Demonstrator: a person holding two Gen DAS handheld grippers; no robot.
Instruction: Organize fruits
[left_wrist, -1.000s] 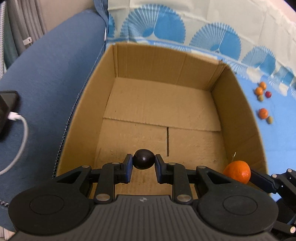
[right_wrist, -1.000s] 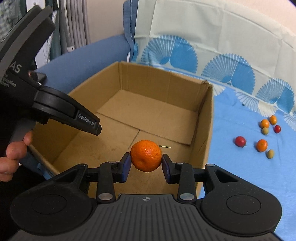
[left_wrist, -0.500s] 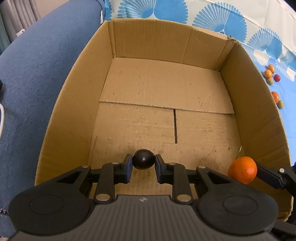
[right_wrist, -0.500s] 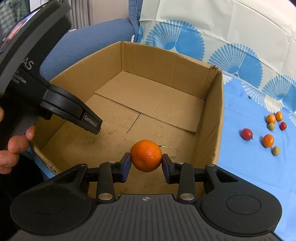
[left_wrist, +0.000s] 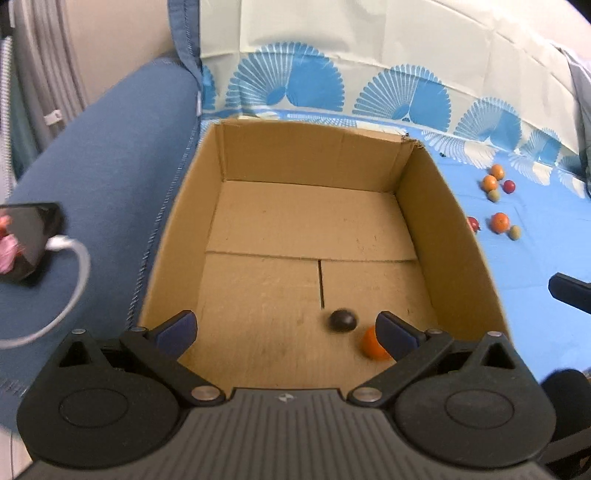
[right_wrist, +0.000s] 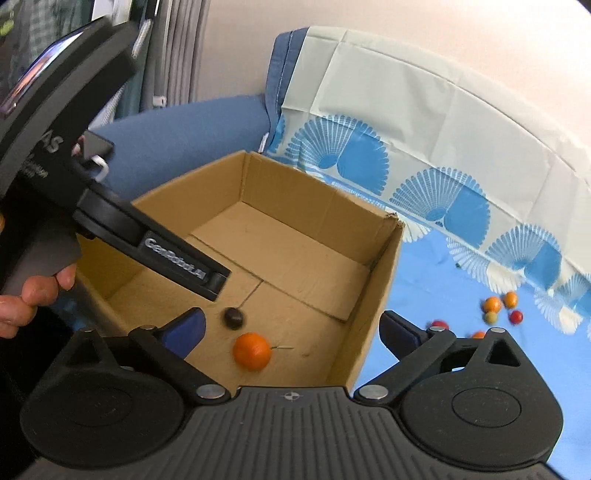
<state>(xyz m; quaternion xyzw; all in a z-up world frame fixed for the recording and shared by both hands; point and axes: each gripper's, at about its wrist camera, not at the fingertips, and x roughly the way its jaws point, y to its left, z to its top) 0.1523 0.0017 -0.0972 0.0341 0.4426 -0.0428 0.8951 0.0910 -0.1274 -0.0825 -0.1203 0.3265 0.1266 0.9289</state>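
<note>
A cardboard box (left_wrist: 295, 155) (right_wrist: 380, 280) stands open on the blue cloth. A dark round fruit (left_wrist: 342, 319) (right_wrist: 233, 317) and an orange mandarin (left_wrist: 371, 345) (right_wrist: 252, 350) lie on the box floor near its front edge. My left gripper (left_wrist: 286, 330) is open and empty above the box's near side. My right gripper (right_wrist: 291, 328) is open and empty, raised over the box's right front corner. Several small orange, red and green fruits (left_wrist: 496, 201) (right_wrist: 498, 308) lie on the cloth to the right of the box.
A blue sofa arm (left_wrist: 103, 177) lies left of the box, with a phone (left_wrist: 26, 240) and white cable on it. A patterned cloth (left_wrist: 369, 96) hangs behind. The left gripper's body (right_wrist: 147, 243) and a hand cross the right wrist view.
Both grippers opened and let go of their fruit. The dark fruit and the mandarin dropped onto the box floor. Both grippers pulled up and back from the box.
</note>
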